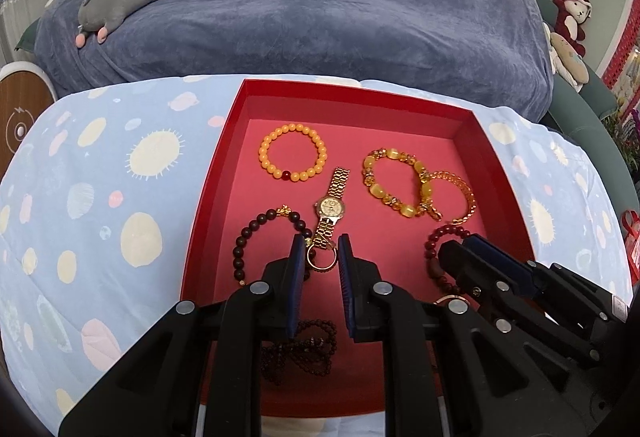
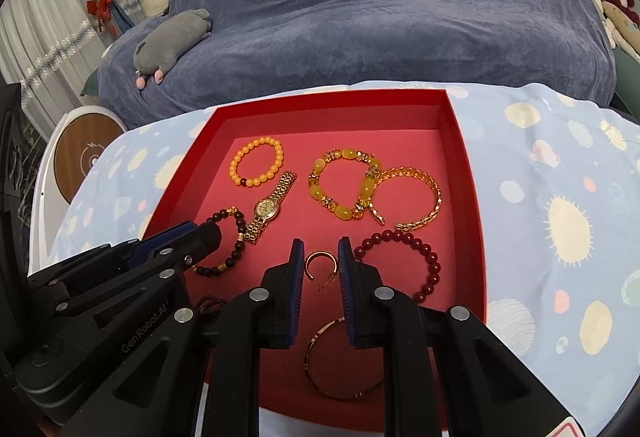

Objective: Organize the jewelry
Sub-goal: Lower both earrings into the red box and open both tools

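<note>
Left wrist view, both tools angled down over red tray [image 1: 360, 93], jaws narrow

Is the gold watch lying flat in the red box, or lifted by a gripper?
Lying flat. The gold watch rests face-up, band stretched out, on the floor of the red box; neither gripper touches it.

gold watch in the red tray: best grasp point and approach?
Grip the gold watch at its round case, pads on the two bare case edges, coming from above. It lies flat, face up, band running diagonally, so the case is the thickest, stiffest part; the linked band would sag. Turn the tool across the band line. The dark bead bracelet crowds the lower band end, so stay on the case.
</note>
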### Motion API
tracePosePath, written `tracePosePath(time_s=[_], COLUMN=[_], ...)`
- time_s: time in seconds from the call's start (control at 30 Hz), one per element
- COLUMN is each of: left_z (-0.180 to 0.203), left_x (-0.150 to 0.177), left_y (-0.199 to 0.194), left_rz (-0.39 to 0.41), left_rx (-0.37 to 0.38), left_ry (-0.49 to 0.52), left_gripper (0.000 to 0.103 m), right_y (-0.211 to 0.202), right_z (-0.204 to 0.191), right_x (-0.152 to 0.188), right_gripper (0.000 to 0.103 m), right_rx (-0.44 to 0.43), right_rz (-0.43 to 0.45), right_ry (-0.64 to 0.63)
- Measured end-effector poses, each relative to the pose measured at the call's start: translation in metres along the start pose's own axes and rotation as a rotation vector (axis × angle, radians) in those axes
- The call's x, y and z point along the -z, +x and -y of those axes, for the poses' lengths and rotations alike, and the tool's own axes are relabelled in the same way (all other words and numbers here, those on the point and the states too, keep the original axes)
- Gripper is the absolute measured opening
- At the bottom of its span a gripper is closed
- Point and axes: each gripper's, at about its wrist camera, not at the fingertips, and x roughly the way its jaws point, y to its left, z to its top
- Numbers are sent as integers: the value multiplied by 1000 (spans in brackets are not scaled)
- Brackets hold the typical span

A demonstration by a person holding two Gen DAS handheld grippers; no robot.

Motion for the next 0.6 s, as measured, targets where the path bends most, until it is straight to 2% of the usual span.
tracePosePath(time_s=[0.3,0.4,0.6], left_z=[-4,-5,-3], left_x=[1,2,11], left_y=[12,11,6], left_rz=[-15,-16,-23], left_rx=[-1,-7,-12], left_ry=[-7,-10,-3], left_gripper=[20,28,29], right_y=[12,10,0], right_z=[-1,-2,2], right_x=[0,4,18], right_gripper=[19,19,19], right_rx=[10,18,21], right_rz=[-10,-12,-18], right_ry=[-4,-8,14])
